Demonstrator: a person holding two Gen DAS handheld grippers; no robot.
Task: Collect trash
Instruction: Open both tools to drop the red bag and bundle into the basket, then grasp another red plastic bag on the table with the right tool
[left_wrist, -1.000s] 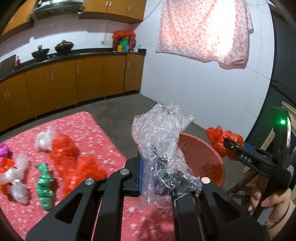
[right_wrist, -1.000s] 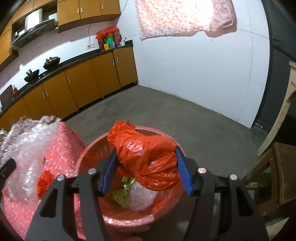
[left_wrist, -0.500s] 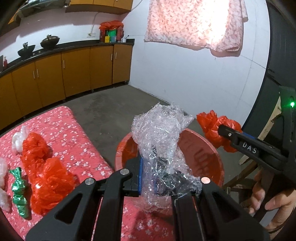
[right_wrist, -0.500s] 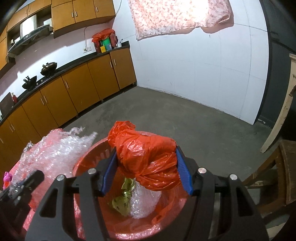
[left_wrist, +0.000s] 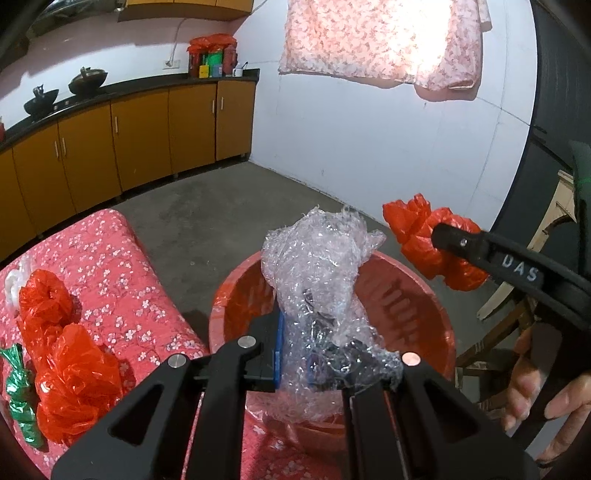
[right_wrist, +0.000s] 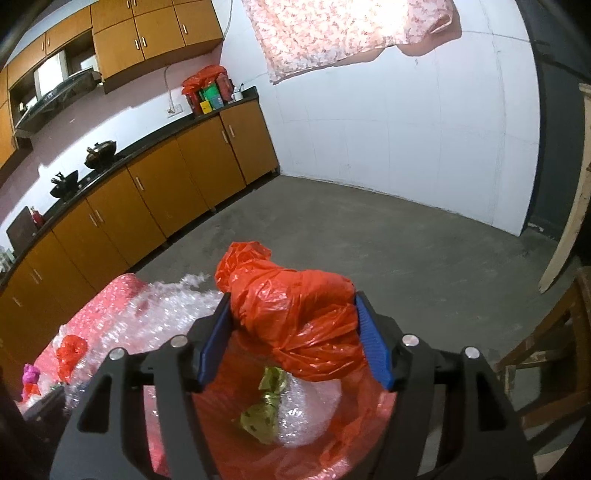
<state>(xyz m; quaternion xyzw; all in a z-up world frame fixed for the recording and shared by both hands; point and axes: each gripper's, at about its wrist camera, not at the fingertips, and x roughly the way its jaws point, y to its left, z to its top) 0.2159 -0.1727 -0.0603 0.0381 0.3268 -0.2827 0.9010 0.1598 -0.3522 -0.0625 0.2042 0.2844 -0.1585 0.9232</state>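
My left gripper (left_wrist: 314, 369) is shut on a wad of clear bubble wrap (left_wrist: 317, 280) and holds it over the near rim of the red basin (left_wrist: 417, 306). My right gripper (right_wrist: 295, 339) is shut on a crumpled red plastic bag (right_wrist: 295, 314) above the basin (right_wrist: 229, 424); it also shows in the left wrist view (left_wrist: 461, 243) at the basin's far right. Inside the basin lie a gold wrapper (right_wrist: 264, 413) and a bubble wrap ball (right_wrist: 306, 413).
The red flowered table (left_wrist: 122, 280) at left carries red plastic wads (left_wrist: 70, 373), a green foil wrapper (left_wrist: 18, 391) and a white piece (left_wrist: 14, 280). Wooden cabinets (left_wrist: 140, 136) line the back wall. A wooden chair (right_wrist: 546, 362) stands at right.
My left gripper has carried the bubble wrap rightward, off the table and over the basin. My right gripper has kept the red bag above the basin, slightly higher.
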